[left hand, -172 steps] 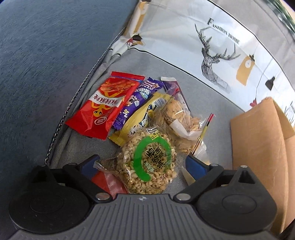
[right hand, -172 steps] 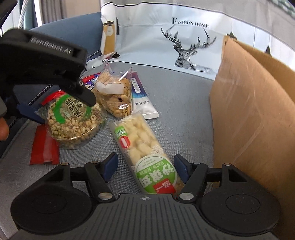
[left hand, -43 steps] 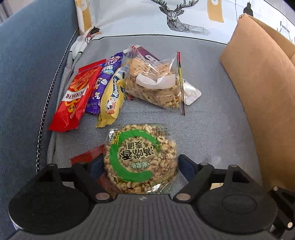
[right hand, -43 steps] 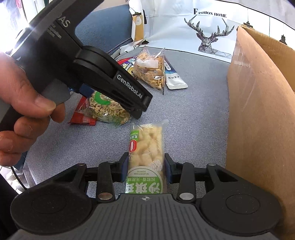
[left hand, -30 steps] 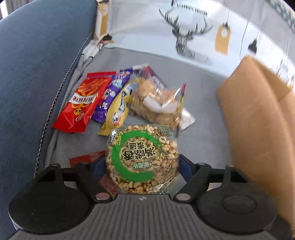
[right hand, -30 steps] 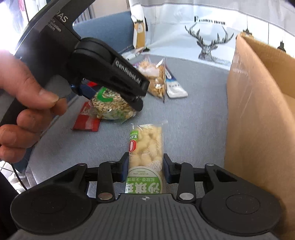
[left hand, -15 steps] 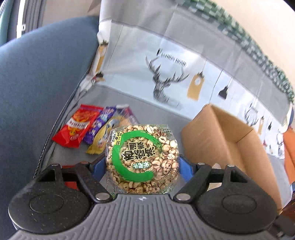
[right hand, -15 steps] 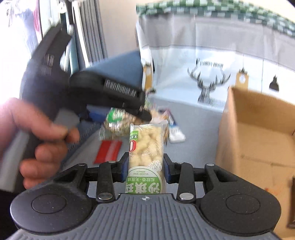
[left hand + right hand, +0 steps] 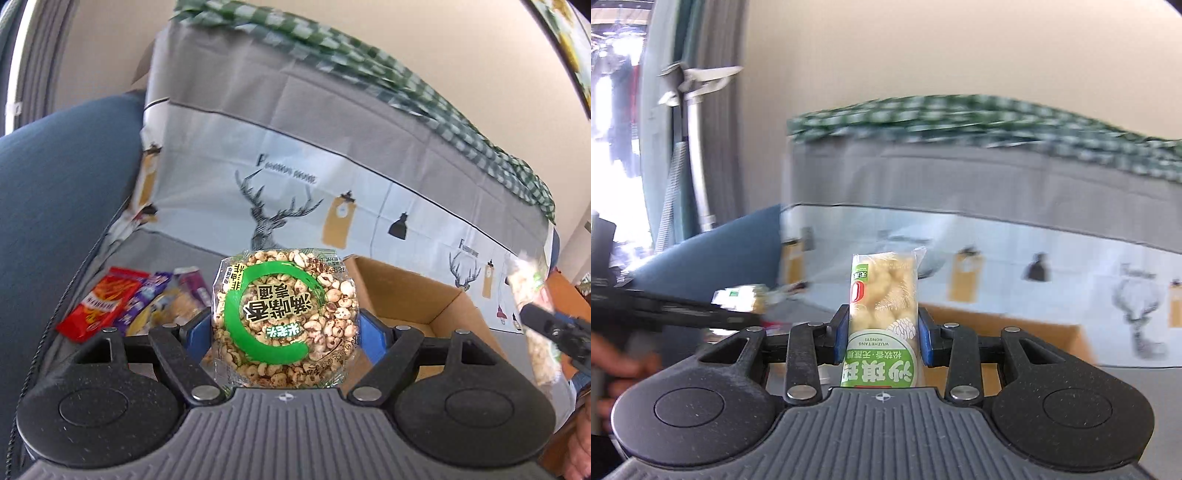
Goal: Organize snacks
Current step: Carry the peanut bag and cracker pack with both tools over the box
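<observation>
The round puffed-grain cake (image 9: 284, 319), clamped across its width in the left tongs (image 9: 285, 332) above the sofa seat, looks light, brittle and slick-wrapped, best held lightly by its rim. The right tongs (image 9: 882, 341) pinch a soft pastry pack (image 9: 884, 295) by its sides. The cardboard box (image 9: 410, 295) beyond is mostly hidden, its inside unseen.

Snack packets (image 9: 122, 302) left of cardboard box (image 9: 417, 295), deer-print cover (image 9: 280, 184) behind both.
</observation>
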Available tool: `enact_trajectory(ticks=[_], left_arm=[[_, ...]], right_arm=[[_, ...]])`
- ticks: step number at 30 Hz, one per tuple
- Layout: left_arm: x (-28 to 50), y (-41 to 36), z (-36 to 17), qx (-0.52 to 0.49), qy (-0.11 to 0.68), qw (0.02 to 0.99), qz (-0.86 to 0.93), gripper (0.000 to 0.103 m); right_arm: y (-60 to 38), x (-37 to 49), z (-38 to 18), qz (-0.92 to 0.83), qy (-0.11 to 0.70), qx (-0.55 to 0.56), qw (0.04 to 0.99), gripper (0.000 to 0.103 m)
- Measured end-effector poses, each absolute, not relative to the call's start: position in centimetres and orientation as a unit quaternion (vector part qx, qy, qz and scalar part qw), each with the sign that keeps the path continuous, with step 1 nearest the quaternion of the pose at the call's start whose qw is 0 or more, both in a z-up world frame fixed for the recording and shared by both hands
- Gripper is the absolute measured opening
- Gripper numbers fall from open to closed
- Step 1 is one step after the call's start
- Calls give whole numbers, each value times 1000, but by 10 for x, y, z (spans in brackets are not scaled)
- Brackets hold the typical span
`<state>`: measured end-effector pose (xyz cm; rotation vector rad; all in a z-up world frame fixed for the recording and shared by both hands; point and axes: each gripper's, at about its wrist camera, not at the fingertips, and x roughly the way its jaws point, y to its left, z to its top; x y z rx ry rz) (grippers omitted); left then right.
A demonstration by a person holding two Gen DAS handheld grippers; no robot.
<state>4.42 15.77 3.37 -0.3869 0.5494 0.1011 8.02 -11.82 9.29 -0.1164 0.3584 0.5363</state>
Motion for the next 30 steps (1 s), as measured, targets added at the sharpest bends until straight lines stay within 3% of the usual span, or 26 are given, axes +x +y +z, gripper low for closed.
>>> enact_trajectory(ticks=[6, 30], left_arm=[[59, 132, 37, -174, 244, 954, 21, 83], [94, 25, 24, -122, 233, 960, -100, 83]], right_arm=[[-168, 99, 54, 212, 244, 8, 946, 38], [-210, 105, 36, 155, 229, -17, 961, 38]])
